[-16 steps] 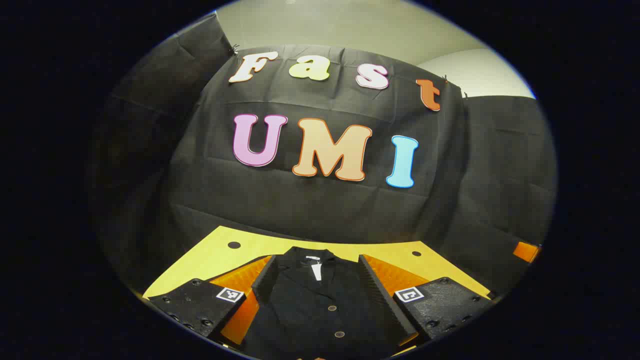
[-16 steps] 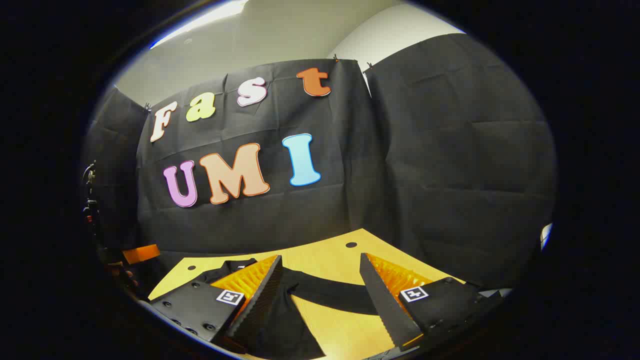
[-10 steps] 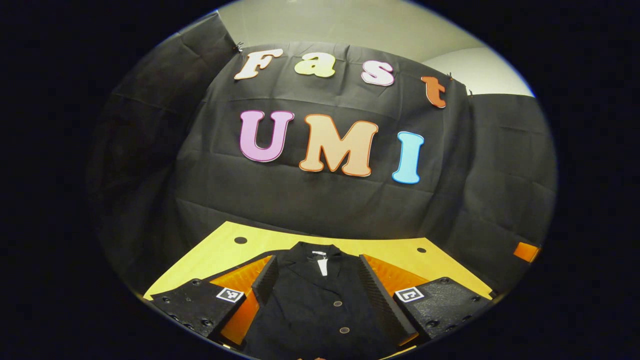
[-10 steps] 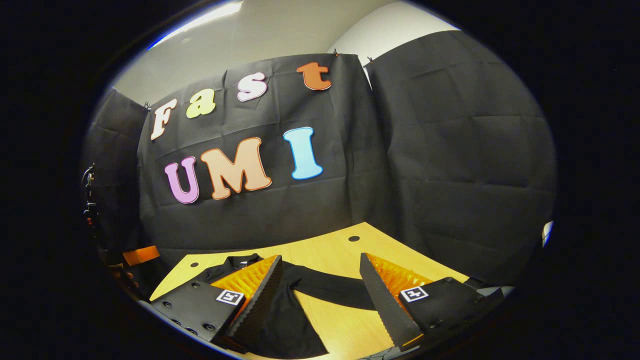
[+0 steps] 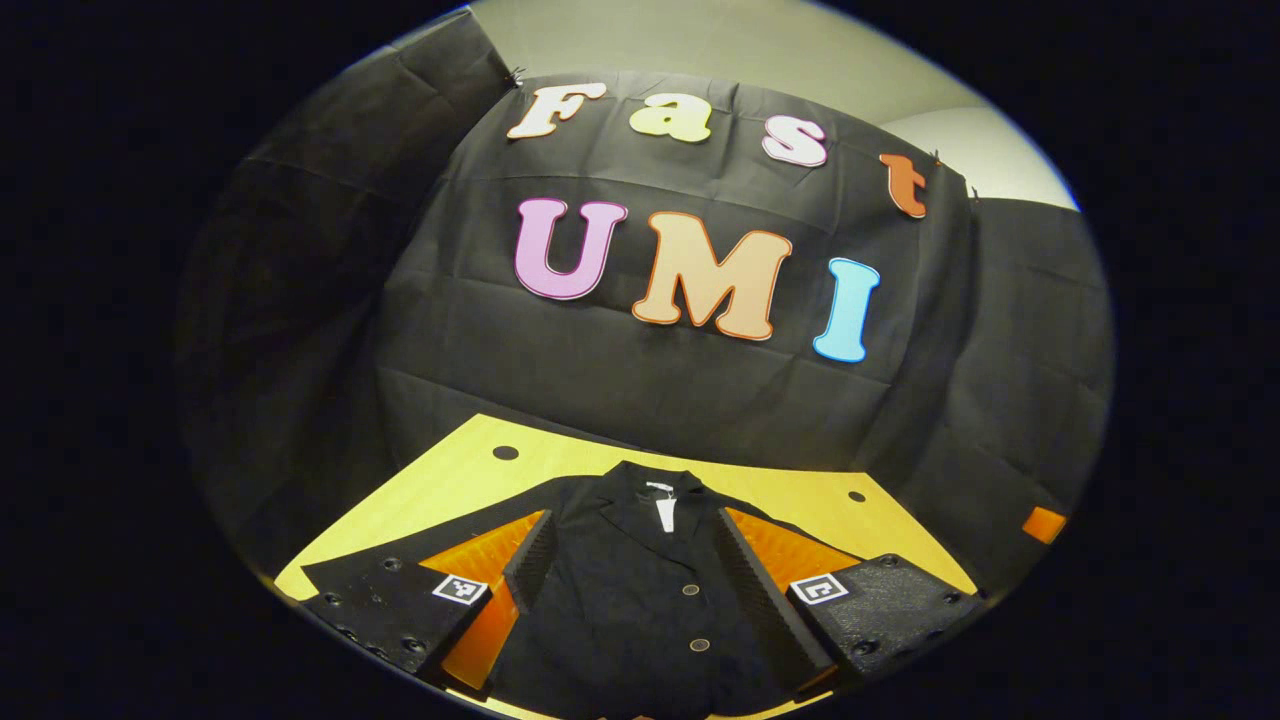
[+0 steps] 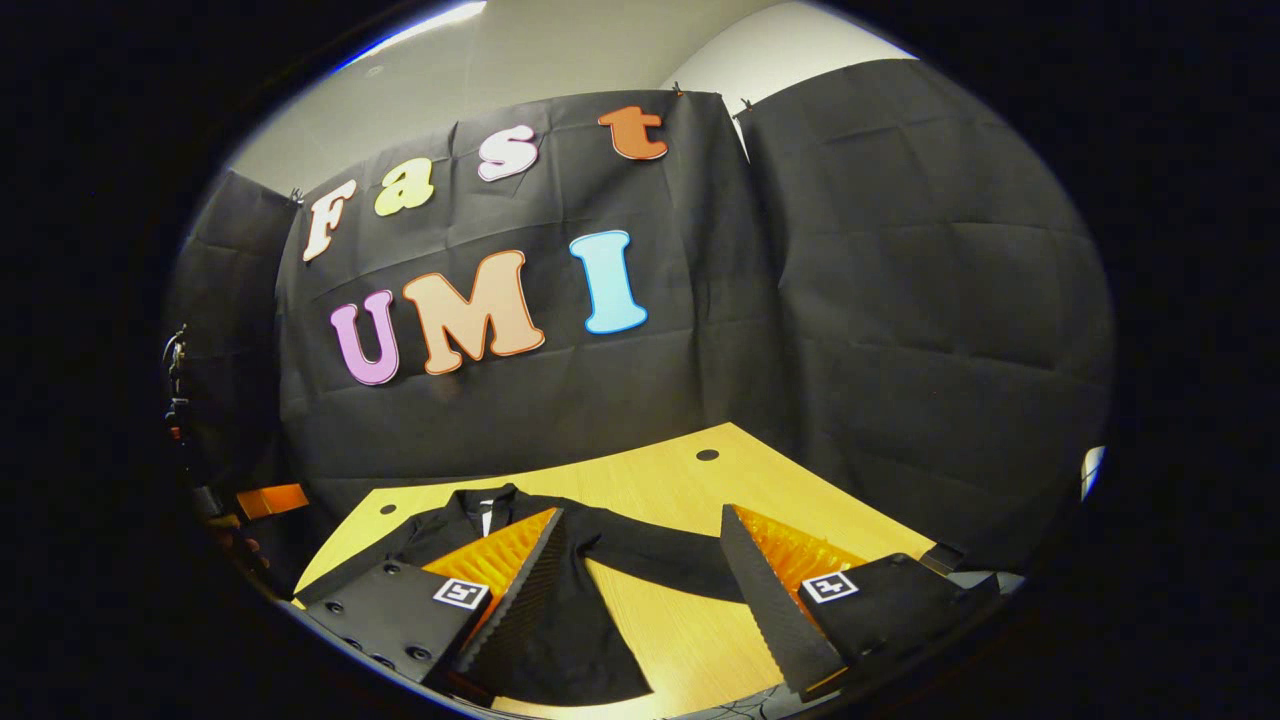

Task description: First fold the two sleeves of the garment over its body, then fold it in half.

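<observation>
Yellow desk, black garment spread flat, sleeves unfolded. Left claw and right claw agape, empty. Best pinching right sleeve near cuff.

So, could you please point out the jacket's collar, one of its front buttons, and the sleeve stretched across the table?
collar (image 5: 650,490), left gripper view, at the neck opening.
button (image 5: 690,590), left gripper view, on the upper front button.
sleeve (image 6: 660,565), right gripper view, mid-length between the fingers.
</observation>
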Available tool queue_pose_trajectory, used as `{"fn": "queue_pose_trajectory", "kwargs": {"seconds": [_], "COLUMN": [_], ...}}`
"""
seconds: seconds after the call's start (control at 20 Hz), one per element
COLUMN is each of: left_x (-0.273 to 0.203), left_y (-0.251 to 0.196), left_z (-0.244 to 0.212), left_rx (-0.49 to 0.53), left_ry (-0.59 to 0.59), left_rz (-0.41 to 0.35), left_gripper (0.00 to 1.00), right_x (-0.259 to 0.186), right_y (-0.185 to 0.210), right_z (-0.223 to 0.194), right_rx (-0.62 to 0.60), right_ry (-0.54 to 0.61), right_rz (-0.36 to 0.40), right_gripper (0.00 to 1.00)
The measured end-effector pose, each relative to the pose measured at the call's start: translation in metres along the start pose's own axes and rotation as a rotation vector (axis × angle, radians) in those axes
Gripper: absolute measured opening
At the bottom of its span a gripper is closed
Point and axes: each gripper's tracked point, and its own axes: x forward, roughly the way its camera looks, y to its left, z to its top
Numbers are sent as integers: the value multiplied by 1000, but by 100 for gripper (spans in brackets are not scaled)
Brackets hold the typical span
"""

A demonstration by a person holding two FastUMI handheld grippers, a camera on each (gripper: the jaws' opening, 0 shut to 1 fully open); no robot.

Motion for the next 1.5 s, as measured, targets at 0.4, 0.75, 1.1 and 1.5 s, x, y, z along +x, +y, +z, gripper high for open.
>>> {"fn": "queue_pose_trajectory", "kwargs": {"seconds": [0.4,0.75,1.1,1.5], "left_x": [2,0,-4,-8], "left_y": [-2,4,21,39], "left_z": [-2,-6,-17,-13], "left_rx": [44,48,59,78], "left_ry": [11,20,46,31], "left_rz": [-25,-24,7,62], "left_gripper": [93,93,93,93], "right_x": [-1,-3,-1,35], "right_y": [2,2,6,6], "right_z": [-16,-20,-27,-19], "right_rx": [23,20,5,-69], "right_ry": [23,32,53,71], "right_rz": [-20,-30,-25,4], "right_gripper": [97,97,97,98]}}
